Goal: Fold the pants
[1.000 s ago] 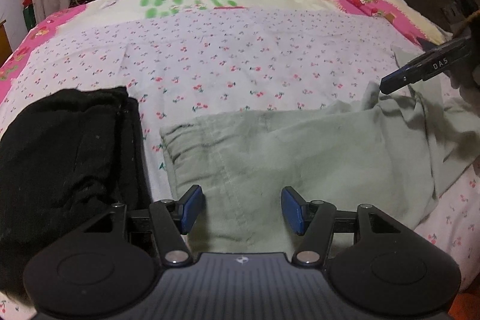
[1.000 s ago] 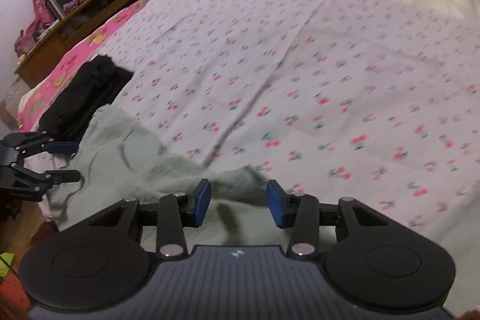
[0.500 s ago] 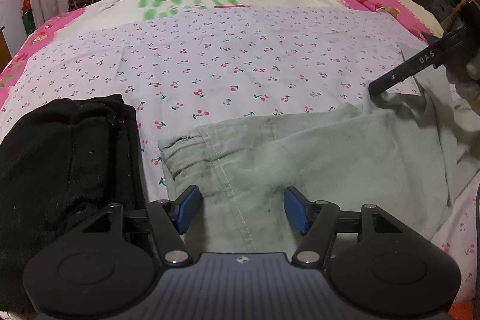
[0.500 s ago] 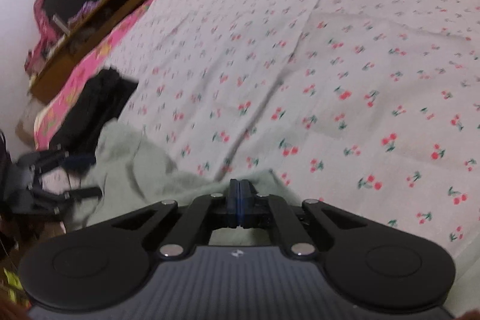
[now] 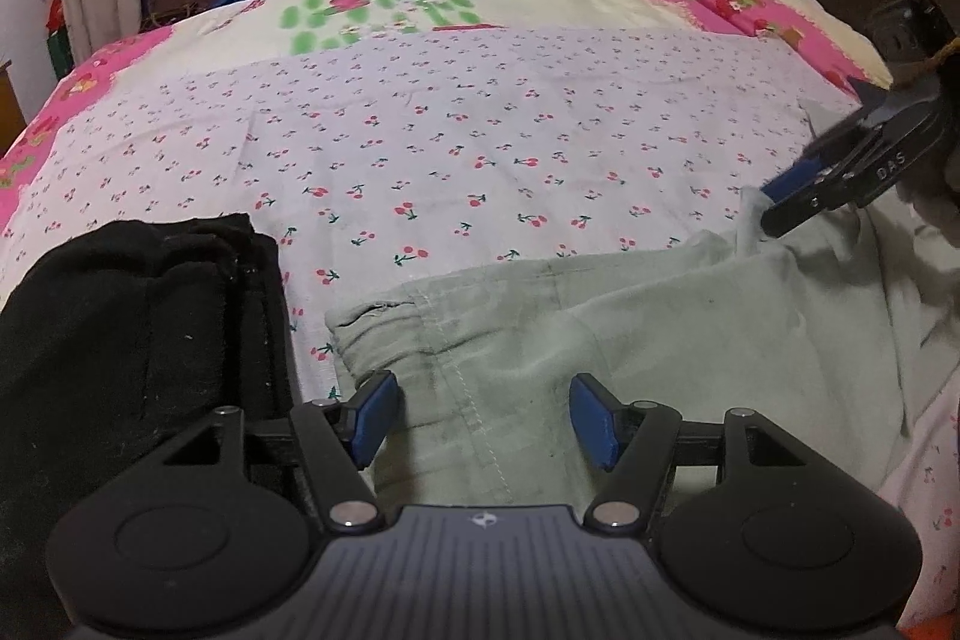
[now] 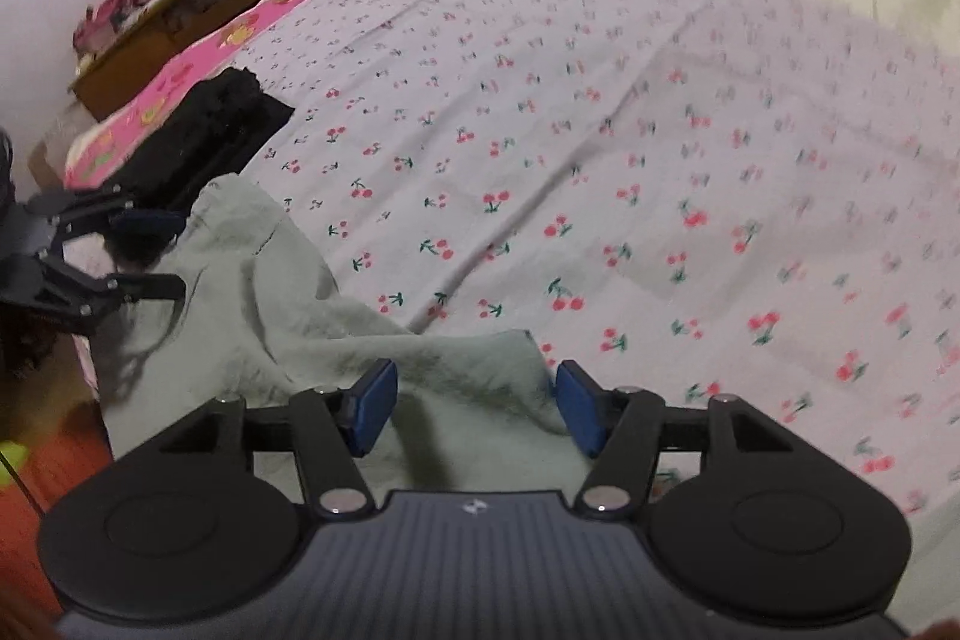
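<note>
Left gripper (image 5: 483,421) jaws apart; right gripper (image 6: 474,409) jaws opening.

Open cherry-print sheet (image 5: 456,148) beyond the pale green pants (image 5: 600,328); folded black garment (image 5: 132,316) blocks the bed's left edge

The bed (image 5: 456,112) has a white sheet with little red cherries on it. At the far end, toward 12 o'clock, the cover is pink and cream with a green picture. Pale green pants (image 5: 630,328) lie right on the sheet near the close edge, at about 5 o'clock in the left wrist view. A black pile of clothes (image 5: 120,340) sits at 8 o'clock, just beside the pants.
</note>
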Demonstrator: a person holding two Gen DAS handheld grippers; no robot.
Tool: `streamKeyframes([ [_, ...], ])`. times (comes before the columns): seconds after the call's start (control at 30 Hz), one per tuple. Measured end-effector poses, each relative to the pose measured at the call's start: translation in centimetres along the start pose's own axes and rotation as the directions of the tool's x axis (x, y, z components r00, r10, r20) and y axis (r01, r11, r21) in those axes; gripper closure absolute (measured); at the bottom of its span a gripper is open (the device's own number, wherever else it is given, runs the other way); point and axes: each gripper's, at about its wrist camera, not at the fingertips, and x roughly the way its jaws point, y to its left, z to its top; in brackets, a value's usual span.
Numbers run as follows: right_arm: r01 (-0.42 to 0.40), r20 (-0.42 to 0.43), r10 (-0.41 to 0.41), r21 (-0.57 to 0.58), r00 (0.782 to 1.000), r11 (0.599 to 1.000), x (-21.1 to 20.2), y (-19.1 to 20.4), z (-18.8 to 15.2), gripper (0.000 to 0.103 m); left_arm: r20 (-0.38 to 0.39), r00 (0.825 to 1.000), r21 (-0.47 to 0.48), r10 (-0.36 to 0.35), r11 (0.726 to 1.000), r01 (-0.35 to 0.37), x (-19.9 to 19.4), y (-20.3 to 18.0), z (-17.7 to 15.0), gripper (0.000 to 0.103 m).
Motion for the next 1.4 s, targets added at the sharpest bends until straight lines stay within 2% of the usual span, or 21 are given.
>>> streamKeyframes([
  [0.03,-0.003,0.001,0.003,0.019,1.000,1.000,0.1,-0.2,0.1,0.098,-0.004,1.000,0.002,0.003,1.000,-0.003,0.1,0.0,0.1,0.027],
  [0.17,-0.007,0.079,-0.003,0.125,0.997,0.992,-1.7,-1.0,0.0,0.099,-0.001,1.000,0.019,0.010,1.000,-0.010,0.3,-0.1,0.2,0.026],
  [0.27,-0.019,0.163,-0.018,0.224,0.987,0.975,-3.2,-2.4,-0.2,0.100,0.010,1.000,0.009,0.024,1.000,-0.024,0.7,0.2,0.6,0.026],
  [0.37,0.002,0.160,-0.040,0.231,0.986,0.973,-2.9,-2.8,-0.3,0.100,0.016,0.999,0.009,0.038,0.999,-0.038,1.5,0.3,1.0,0.026],
  [0.43,0.049,0.133,-0.080,0.225,0.988,0.973,-2.3,-2.7,-0.3,0.100,0.025,0.998,0.022,0.054,0.998,-0.055,1.9,0.2,1.2,0.026],
  [0.47,0.099,0.126,-0.128,0.213,0.984,0.972,-1.8,-2.6,-0.3,0.099,0.021,0.997,0.033,0.069,0.997,-0.070,2.2,0.1,1.2,0.025],
  [0.5,0.145,0.115,-0.170,0.200,0.979,0.969,-1.3,-2.6,-0.3,0.093,0.005,0.995,0.054,0.099,0.994,-0.099,2.8,0.1,1.1,0.024],
  [0.53,0.167,0.098,-0.190,0.202,0.977,0.965,-1.0,-2.6,-0.2,0.092,-0.012,0.991,0.072,0.134,0.988,-0.133,3.3,0.0,1.0,0.021],
  [0.57,0.174,0.093,-0.197,0.210,0.976,0.962,-1.0,-2.6,-0.2,0.092,-0.017,0.989,0.076,0.146,0.987,-0.144,3.4,0.0,0.8,0.020],
  [0.67,0.165,0.154,-0.193,0.178,0.969,0.970,-3.0,-1.3,-0.6,0.091,0.006,0.988,0.065,0.155,0.986,-0.155,2.2,-0.1,0.9,0.020],
  [0.73,0.175,0.180,-0.201,0.148,0.963,0.973,-4.6,-0.2,-1.3,0.078,0.046,0.986,0.080,0.161,0.983,-0.164,0.9,-0.9,1.0,0.020],
  [0.8,0.191,0.181,-0.214,0.135,0.960,0.972,-5.6,0.6,-2.7,0.072,0.060,0.989,0.087,0.133,0.987,-0.138,0.3,-1.7,1.0,0.020],
  [0.87,0.236,0.140,-0.258,0.155,0.956,0.959,-6.0,0.7,-4.5,0.072,0.059,0.989,0.136,0.135,0.981,-0.142,0.3,-3.0,0.6,0.017],
  [0.93,0.332,0.035,-0.348,0.228,0.937,0.916,-5.6,-0.3,-6.4,0.072,-0.006,0.984,0.182,0.176,0.968,-0.172,1.7,-4.0,0.2,0.017],
  [1.0,0.358,-0.034,-0.367,0.317,0.930,0.878,-5.9,-1.8,-8.2,0.072,-0.029,0.981,0.189,0.192,0.965,-0.184,2.1,-4.5,0.2,0.019],
  [1.07,0.322,0.011,-0.352,0.381,0.936,0.867,-7.8,-2.1,-9.2,0.072,0.000,0.986,0.181,0.168,0.970,-0.165,0.9,-5.3,1.0,0.019],
  [1.17,0.309,0.100,-0.379,0.410,0.920,0.858,-10.9,-2.0,-9.8,0.068,0.087,0.989,0.205,0.118,0.970,-0.134,-1.6,-7.5,2.4,0.018],
  [1.27,0.355,0.142,-0.460,0.455,0.877,0.817,-13.7,-3.3,-10.5,0.060,0.138,0.990,0.251,0.020,0.966,-0.054,-2.4,-11.0,3.6,0.015],
  [1.33,0.390,0.133,-0.515,0.503,0.847,0.771,-14.6,-5.1,-10.8,0.060,0.124,0.989,0.244,-0.085,0.968,0.052,-1.7,-13.1,4.3,0.014],
  [1.4,0.407,0.108,-0.554,0.566,0.826,0.717,-15.1,-7.9,-10.6,0.058,0.097,0.980,0.266,-0.175,0.953,0.144,-0.1,-16.0,4.6,0.014],
])
